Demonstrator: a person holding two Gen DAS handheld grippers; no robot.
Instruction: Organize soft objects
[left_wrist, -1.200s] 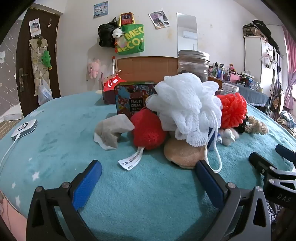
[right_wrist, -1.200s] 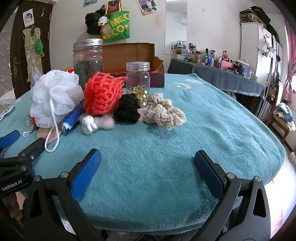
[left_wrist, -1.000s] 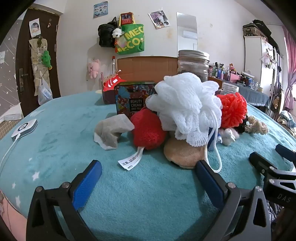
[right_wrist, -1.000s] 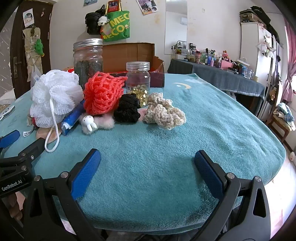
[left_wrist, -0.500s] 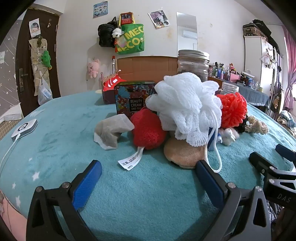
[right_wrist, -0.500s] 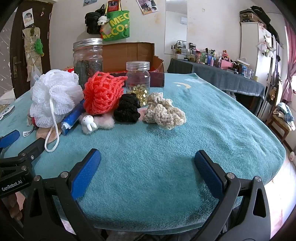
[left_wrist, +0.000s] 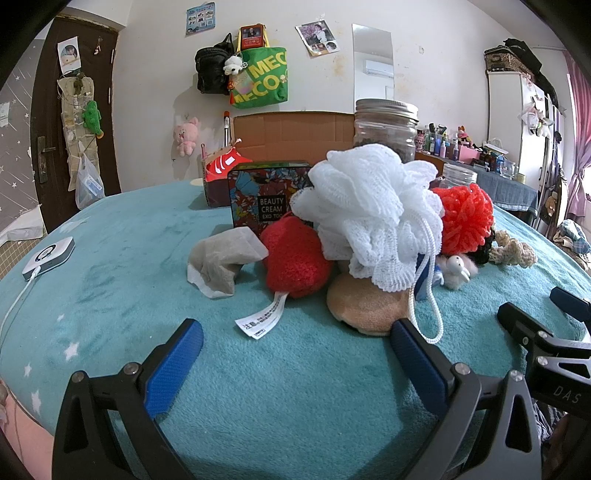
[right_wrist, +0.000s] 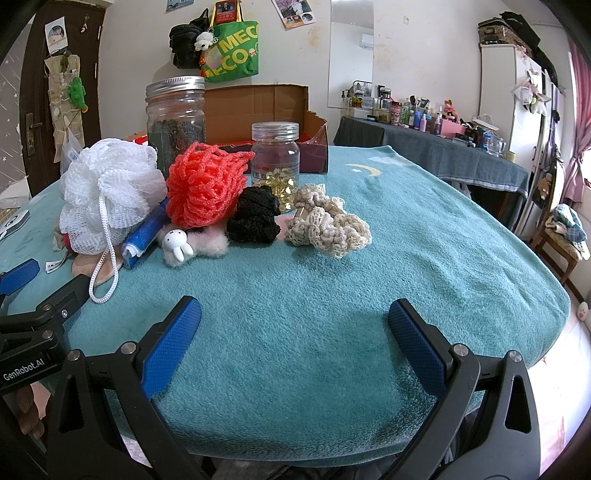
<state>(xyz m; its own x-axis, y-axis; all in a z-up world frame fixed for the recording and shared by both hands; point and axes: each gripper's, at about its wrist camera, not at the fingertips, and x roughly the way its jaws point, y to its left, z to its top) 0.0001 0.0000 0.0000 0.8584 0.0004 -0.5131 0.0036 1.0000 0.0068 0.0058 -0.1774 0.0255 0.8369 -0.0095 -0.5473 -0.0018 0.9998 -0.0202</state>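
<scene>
Soft pile (right_wrist: 207, 192) beyond spread gripper (right_wrist: 293, 339)

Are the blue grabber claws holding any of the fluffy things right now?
No, nothing is held. The left gripper and the right gripper are both open over the teal blanket, short of the white bath pouf.

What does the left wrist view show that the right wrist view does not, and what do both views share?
Only the left wrist view shows the beauty cream tin, the grey pouch, most of the red plush and the open left gripper. Only the right wrist view shows the whole small jar, the whole black scrunchie, the blue tube lengthwise and the open right gripper. Both show the white pouf, the orange pouf, the tall jar, the rabbit toy, the cream scrunchie and the teal blanket.
</scene>
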